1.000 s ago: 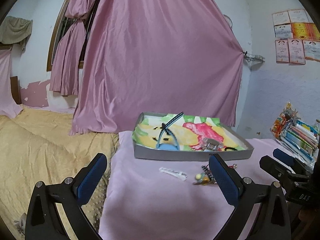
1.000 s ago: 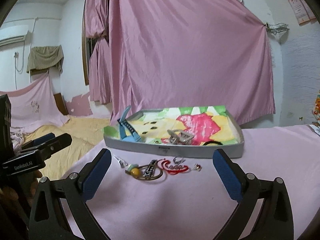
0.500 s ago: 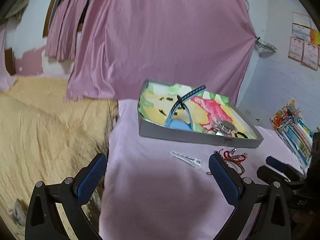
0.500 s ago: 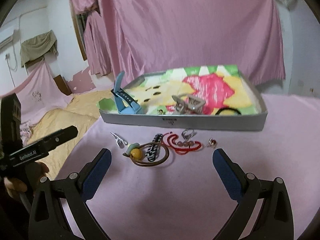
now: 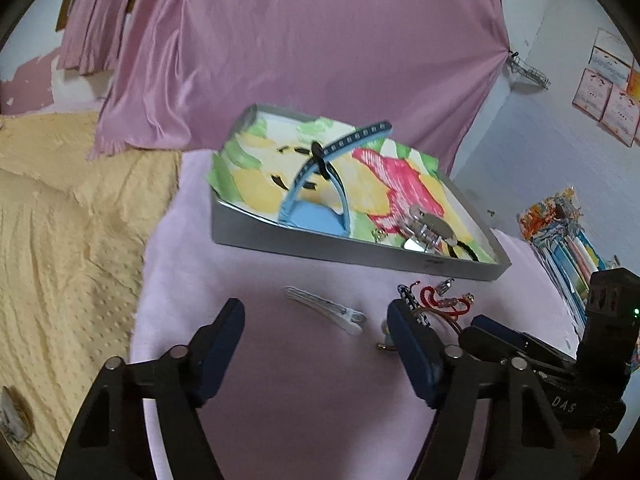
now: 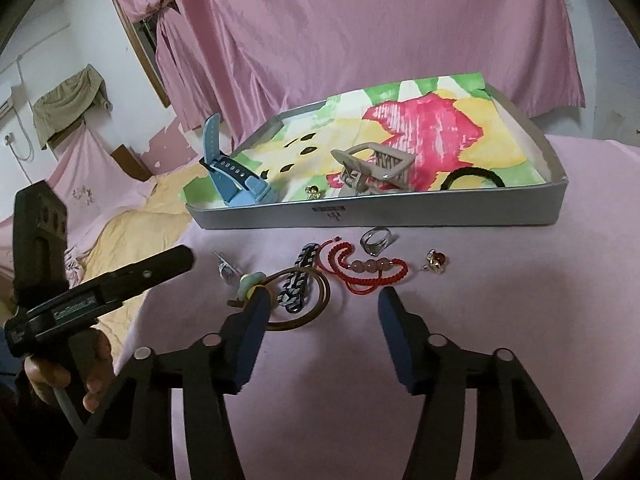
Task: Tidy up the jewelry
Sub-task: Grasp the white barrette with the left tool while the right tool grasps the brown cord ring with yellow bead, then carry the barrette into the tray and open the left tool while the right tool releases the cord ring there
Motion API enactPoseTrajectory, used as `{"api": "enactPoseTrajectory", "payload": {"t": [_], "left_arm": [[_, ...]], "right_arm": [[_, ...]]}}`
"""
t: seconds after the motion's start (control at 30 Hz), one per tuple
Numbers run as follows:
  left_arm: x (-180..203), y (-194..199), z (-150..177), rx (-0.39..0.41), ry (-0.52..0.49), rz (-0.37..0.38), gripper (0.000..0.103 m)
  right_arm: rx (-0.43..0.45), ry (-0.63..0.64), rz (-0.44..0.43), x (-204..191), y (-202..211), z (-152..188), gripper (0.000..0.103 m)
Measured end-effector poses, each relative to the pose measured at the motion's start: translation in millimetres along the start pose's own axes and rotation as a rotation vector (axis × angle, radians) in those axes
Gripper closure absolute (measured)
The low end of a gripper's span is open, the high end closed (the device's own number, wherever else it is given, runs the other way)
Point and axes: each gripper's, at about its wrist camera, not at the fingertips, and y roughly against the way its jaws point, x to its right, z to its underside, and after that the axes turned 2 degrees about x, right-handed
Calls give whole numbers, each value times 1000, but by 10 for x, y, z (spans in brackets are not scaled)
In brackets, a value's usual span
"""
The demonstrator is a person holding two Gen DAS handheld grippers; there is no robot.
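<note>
Jaw spacing on both grippers is narrower than a second ago, and both are closing at this moment. The views have also tipped down from the pink curtain toward the pink cloth [image 6: 520, 280], so the loose jewelry now lies just ahead of the fingers. In my judgement this marks the approach to a pick-up; no item is gripped yet.

Left gripper [image 5: 316, 332]: jaws part-way closed, nothing between the pads. The white hair clip [image 5: 326, 310] lies on the cloth just beyond the fingertips, between them in the view and well short of the tray [image 5: 352, 250]. Its long axis runs from far left to near right, with the broader end at near right. It lies roughly across the gap between the fingers, so a slight wrist roll may be needed before the pads can close on its flat sides.

Right gripper [image 6: 320, 304]: jaws part-way closed, empty. The left fingertip sits in front of a brown cord loop [image 6: 316, 308] and a yellow bead. A black-and-white braided band [image 6: 298, 280] lies inside the loop, its long axis running near to far. A red beaded bracelet [image 6: 366, 268], a silver ring [image 6: 376, 240] and a small red earring [image 6: 436, 260] lie further right, all near the tray front.

The tray already holds a blue watch [image 6: 236, 184], a beige claw clip [image 6: 372, 172] and a black hair tie [image 6: 476, 178].
</note>
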Motion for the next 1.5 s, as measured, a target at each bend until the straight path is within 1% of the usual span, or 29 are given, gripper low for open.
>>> {"api": "enactPoseTrajectory", "payload": {"t": [0.03, 0.17, 0.27, 0.33, 0.37, 0.4, 0.47, 0.57, 0.7, 0.77, 0.8, 0.93, 1.0, 1.03, 1.17, 1.37, 1.5], "left_arm": [[6, -20, -5, -7, 3, 1, 37], [66, -157, -42, -44, 7, -8, 44], [91, -216, -60, -63, 13, -15, 47], [114, -250, -62, -73, 12, -27, 47], [135, -277, -64, -80, 10, -37, 48], [147, -298, -64, -88, 7, -45, 51], [185, -320, -68, -92, -13, -78, 58], [211, -337, -68, -99, -28, -99, 66], [232, -311, -43, -104, -46, -99, 74], [246, -302, -20, -109, -60, -109, 87], [250, -301, -10, -110, -69, -117, 89], [221, -269, 2, -108, -68, -108, 90], [214, -262, 8, -106, -68, -103, 90], [216, -254, 13, -105, -71, -101, 90], [200, -221, 41, -103, -59, -82, 90], [219, -119, 66, -73, -54, -64, 90], [297, -31, 34, -38, -68, -50, 90]], "right_arm": [[-4, 4, -2, -5, -15, -5, 54], [-30, 9, -8, 18, -68, -38, 64], [-48, 4, -24, 30, -107, -47, 64], [-56, 12, -22, 25, -116, -51, 64], [-59, 19, -20, 16, -125, -54, 64], [-65, 30, -16, 1, -137, -56, 65], [-80, 48, -5, -19, -158, -55, 75], [-91, 83, 15, -50, -173, -67, 81], [-103, 151, 50, -124, -183, -75, 83], [-107, 176, 60, -138, -184, -79, 84], [-110, 193, 66, -156, -189, -84, 84], [-118, 236, 74, -203, -227, -121, 84], [-117, 254, 89, -220, -245, -126, 94], [-118, 257, 89, -220, -249, -129, 100], [-105, 226, 55, -162, -206, -139, 100], [3, 220, 45, -148, 31, -183, 100], [73, 242, 63, -173, 222, -260, 100]]}}
